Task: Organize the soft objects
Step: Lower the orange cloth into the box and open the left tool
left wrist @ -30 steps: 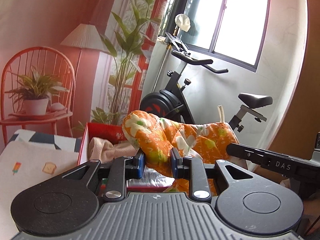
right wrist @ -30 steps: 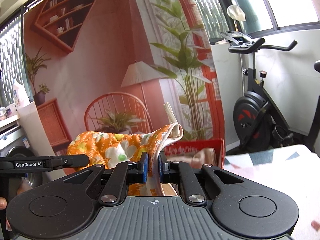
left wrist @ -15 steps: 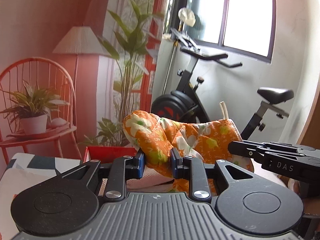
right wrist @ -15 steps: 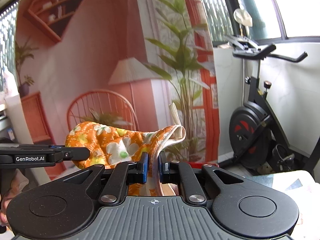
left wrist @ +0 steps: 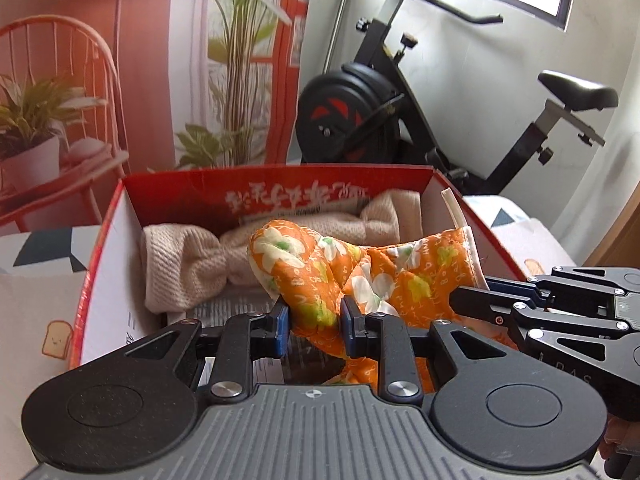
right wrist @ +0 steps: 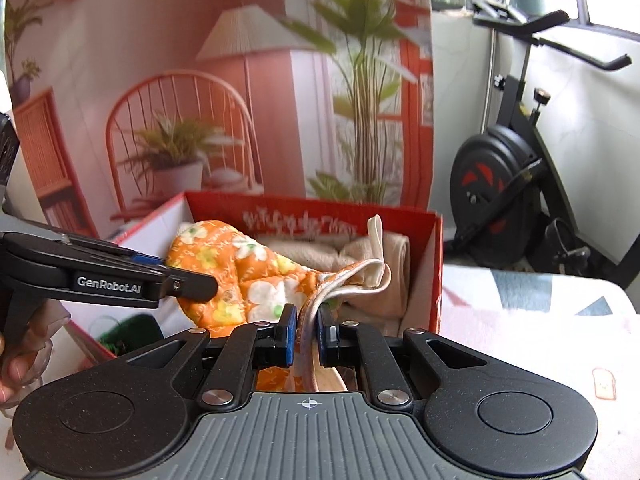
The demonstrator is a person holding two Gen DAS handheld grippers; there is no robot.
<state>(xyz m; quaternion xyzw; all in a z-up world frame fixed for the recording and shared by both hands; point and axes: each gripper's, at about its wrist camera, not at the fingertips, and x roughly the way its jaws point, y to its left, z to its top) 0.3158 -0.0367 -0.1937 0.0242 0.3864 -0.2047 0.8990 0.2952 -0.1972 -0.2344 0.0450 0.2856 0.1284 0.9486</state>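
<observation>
An orange flowered oven mitt [left wrist: 352, 268] hangs between both grippers, over the open red cardboard box [left wrist: 104, 240]. My left gripper [left wrist: 314, 320] is shut on the mitt's rounded end. My right gripper [right wrist: 307, 330] is shut on the mitt's white-trimmed cuff edge [right wrist: 352, 276]. The mitt also shows in the right wrist view [right wrist: 248, 276], above the box [right wrist: 434, 280]. A beige knitted cloth [left wrist: 188, 264] lies folded inside the box along its far wall. The right gripper appears at the right of the left wrist view [left wrist: 472, 300].
The box stands on a patterned white cloth [right wrist: 540, 320] with toast prints. A black exercise bike [left wrist: 380, 112] stands behind at the right. A printed backdrop with a chair and plants [right wrist: 180, 152] rises behind the box. Something green [right wrist: 128, 332] lies in the box's left corner.
Both grippers have tilted down and lowered the mitt from in front of the backdrop to just over the box opening. Both grips have held.
</observation>
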